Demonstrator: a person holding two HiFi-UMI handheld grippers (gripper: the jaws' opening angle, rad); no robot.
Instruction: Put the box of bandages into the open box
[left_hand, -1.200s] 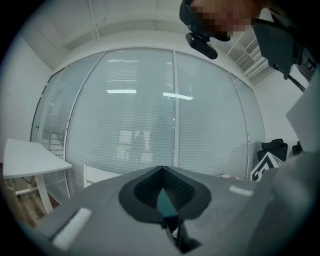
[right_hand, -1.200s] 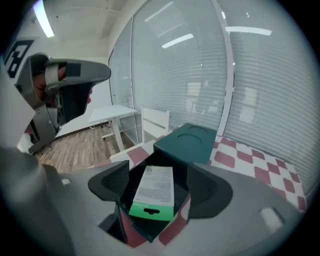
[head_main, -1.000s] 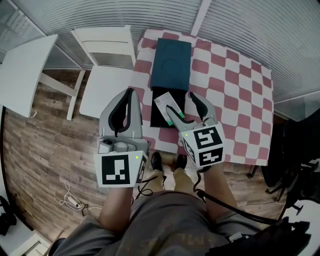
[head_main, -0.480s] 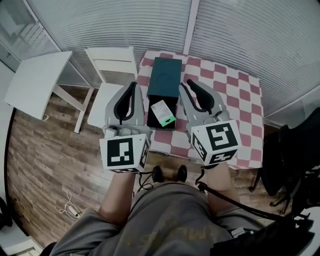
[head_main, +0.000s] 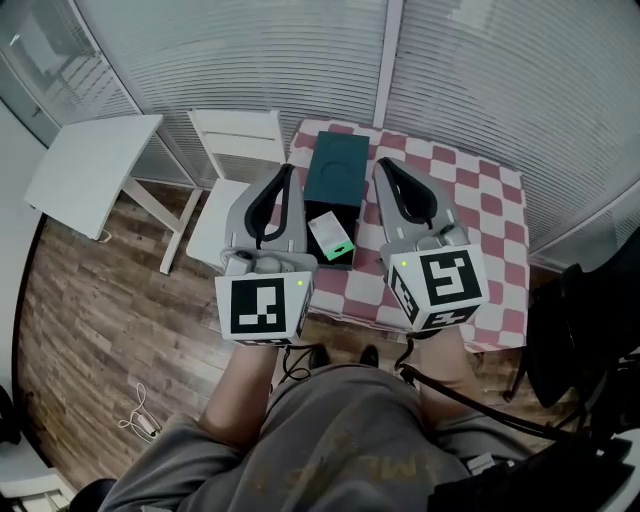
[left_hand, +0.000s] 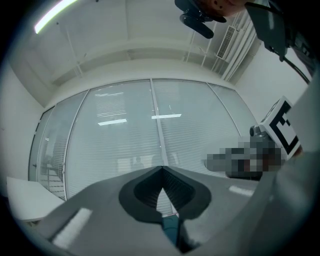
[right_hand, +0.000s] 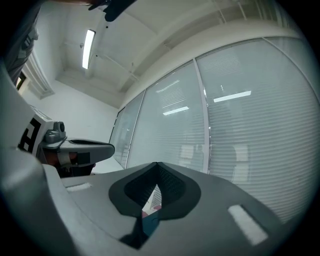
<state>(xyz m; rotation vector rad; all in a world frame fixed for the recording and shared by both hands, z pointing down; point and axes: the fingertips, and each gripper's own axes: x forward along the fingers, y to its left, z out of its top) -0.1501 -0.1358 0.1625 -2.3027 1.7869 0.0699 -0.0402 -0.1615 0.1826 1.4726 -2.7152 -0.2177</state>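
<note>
Wood-plank floor, slatted blinds all round, and a small table under a red-and-white checked cloth (head_main: 480, 215) in the upper middle of the head view. Nearest, low in the frame, are the person's knees. Just above them are both tools, held level and looking out at the blinds.

The left gripper (head_main: 288, 170) has its jaws pressed together with nothing in them, and the right gripper (head_main: 383, 164) is the same, closed and empty.

In the gap between them, further off on the table, sits the open box with a dark teal lid and black tray (head_main: 338, 168). The small white bandage box with a green end (head_main: 331, 238) lies flat inside the tray. Its long axis runs roughly up-down the frame, green end toward the lower right. Neither hand looks clearly nearer. I'd say the job's basically done.
</note>
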